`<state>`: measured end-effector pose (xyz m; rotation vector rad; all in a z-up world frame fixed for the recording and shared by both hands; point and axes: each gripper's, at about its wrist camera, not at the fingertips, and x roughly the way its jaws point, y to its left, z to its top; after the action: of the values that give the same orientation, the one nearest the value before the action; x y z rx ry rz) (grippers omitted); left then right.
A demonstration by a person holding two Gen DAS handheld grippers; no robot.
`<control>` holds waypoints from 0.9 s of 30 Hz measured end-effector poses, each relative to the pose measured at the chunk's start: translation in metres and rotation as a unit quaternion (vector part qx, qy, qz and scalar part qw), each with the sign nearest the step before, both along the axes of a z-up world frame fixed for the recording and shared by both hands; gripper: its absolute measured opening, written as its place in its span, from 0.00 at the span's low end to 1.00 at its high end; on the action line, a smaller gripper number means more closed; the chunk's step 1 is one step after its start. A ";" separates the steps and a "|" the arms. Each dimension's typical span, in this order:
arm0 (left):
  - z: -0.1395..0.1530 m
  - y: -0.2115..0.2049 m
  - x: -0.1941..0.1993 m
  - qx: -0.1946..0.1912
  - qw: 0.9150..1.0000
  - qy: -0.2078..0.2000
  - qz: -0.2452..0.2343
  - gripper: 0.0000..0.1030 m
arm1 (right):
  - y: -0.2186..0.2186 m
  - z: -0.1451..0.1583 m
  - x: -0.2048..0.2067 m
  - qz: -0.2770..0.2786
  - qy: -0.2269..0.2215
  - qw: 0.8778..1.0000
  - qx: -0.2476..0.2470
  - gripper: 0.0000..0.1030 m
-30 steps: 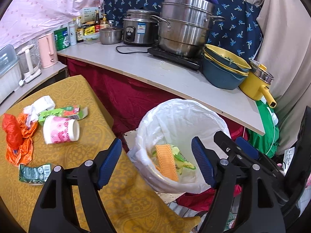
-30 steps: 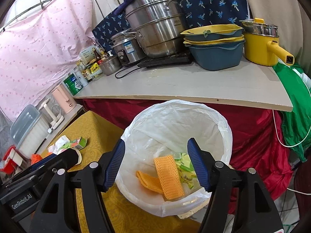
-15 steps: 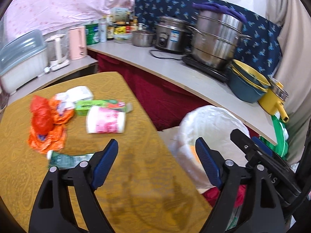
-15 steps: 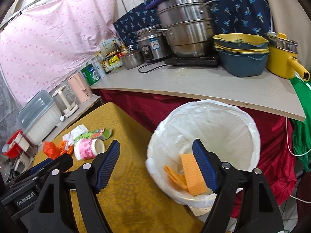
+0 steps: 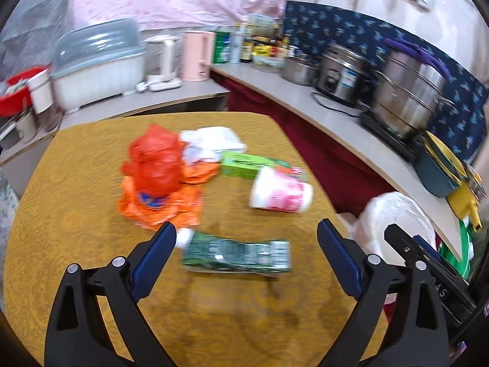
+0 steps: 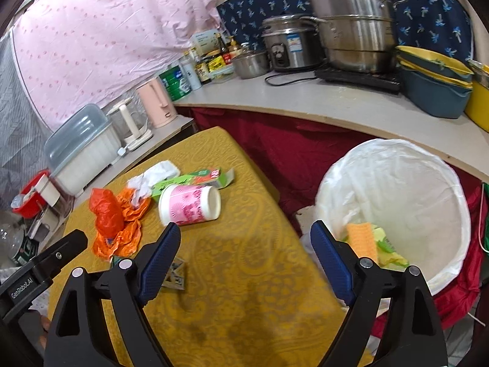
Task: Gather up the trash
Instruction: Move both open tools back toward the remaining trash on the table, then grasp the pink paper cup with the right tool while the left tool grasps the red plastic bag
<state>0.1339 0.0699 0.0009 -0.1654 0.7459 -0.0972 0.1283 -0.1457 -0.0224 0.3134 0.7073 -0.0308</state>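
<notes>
1. Table point(image 5: 91, 275), yellow patterned cloth, fills the lower half of the left wrist view; the loose trash lies on it.
2. Counter point(image 6: 305, 104), upper right of the right wrist view, crowded with steel pots point(image 6: 351, 21), stacked basins point(image 6: 434, 88), bottles and a pink kettle point(image 6: 156, 104).
3. Bin point(image 6: 397, 183), white liner, lower right beside the table edge; an orange mesh piece point(image 6: 362, 240) lies inside.
4. Orange bags point(image 5: 156, 183), crumpled, centre left, touching white tissue point(image 5: 214, 140).
5. Pink cup point(image 5: 281, 194), on its side, just beside a green box point(image 5: 244, 162).
6. Green wrapper point(image 5: 238, 257), flat, lying between the left gripper's tips.
7. Left gripper point(image 5: 246, 252): jaws have just been opening, spread wide, pressing on nothing.
8. Right gripper point(image 6: 244, 250): jaws have just been opening, spread wide above bare cloth, empty.
</notes>
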 end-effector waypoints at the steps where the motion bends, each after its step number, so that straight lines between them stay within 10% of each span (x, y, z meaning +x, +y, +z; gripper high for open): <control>1: -0.001 0.007 0.001 0.001 1.000 0.002 0.007 0.87 | 0.007 -0.001 0.004 0.004 0.004 1.000 0.000 0.81; 27: -0.050 0.105 0.124 -0.008 0.996 0.064 0.061 0.87 | 0.109 -0.041 0.128 0.039 0.073 0.993 -0.080 0.82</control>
<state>0.2579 0.1752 -0.0494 -0.2344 0.8611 0.0236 0.2559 -0.0364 -0.0634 0.1296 0.8570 -0.0367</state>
